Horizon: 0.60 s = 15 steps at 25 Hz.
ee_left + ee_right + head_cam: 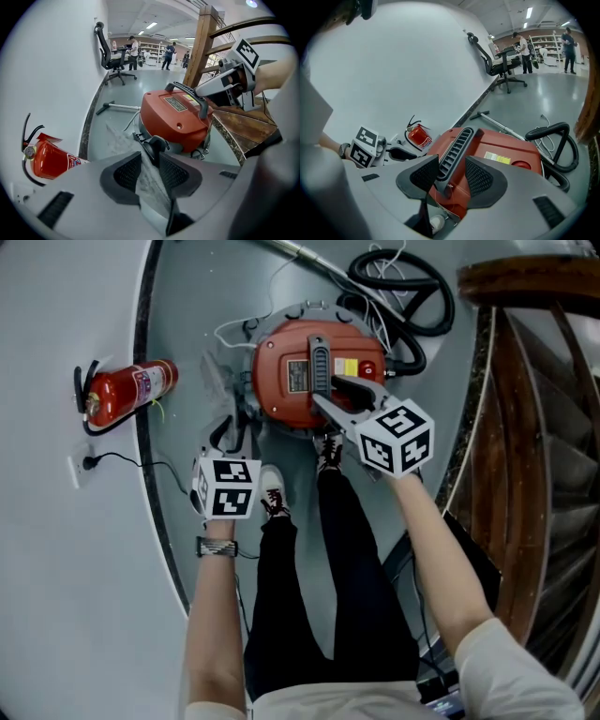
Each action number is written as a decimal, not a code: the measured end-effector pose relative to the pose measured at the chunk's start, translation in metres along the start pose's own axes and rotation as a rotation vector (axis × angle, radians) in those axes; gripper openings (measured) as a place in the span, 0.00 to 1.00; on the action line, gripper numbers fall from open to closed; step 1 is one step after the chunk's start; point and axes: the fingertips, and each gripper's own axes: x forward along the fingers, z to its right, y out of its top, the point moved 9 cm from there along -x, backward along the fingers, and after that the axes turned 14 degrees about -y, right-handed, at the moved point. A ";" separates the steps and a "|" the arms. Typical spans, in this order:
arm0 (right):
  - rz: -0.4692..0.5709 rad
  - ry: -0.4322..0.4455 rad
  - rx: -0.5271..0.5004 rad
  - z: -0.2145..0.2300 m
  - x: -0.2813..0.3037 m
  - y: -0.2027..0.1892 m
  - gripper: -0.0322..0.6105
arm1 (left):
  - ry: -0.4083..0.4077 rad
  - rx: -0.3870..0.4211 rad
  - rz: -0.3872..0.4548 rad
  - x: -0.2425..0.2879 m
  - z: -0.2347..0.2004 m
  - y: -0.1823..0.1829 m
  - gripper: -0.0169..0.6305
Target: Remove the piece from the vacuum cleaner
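Where the head view looks down, the red vacuum [281,362] sits on the floor. The right gripper [336,395] reaches over the vacuum's top at the black handle [321,367]. The left gripper [225,442] hangs just left of the vacuum, where a pale, filmy sheet [217,381] spreads from its side.

In the left gripper view, the sheet [149,185] runs from the vacuum up between the pads, which stand apart and do not pinch it. It is probably the piece to remove. It looks light, limp and easily torn, so it is best pinched close to the vacuum and drawn out gently.

In the right gripper view, the jaws stand open astride the handle [454,150], not clamped. The vacuum looks heavy and rigid, so it could be steadied there.
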 end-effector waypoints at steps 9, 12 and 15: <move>-0.027 0.053 -0.059 -0.010 0.018 -0.005 0.40 | 0.027 -0.036 -0.003 0.006 -0.006 0.001 0.21; -0.021 0.030 -0.078 -0.015 0.022 -0.006 0.40 | 0.036 -0.048 0.005 0.008 -0.006 -0.001 0.21; 0.000 0.003 -0.083 -0.018 0.022 -0.008 0.41 | 0.051 -0.074 0.010 0.009 -0.005 0.000 0.21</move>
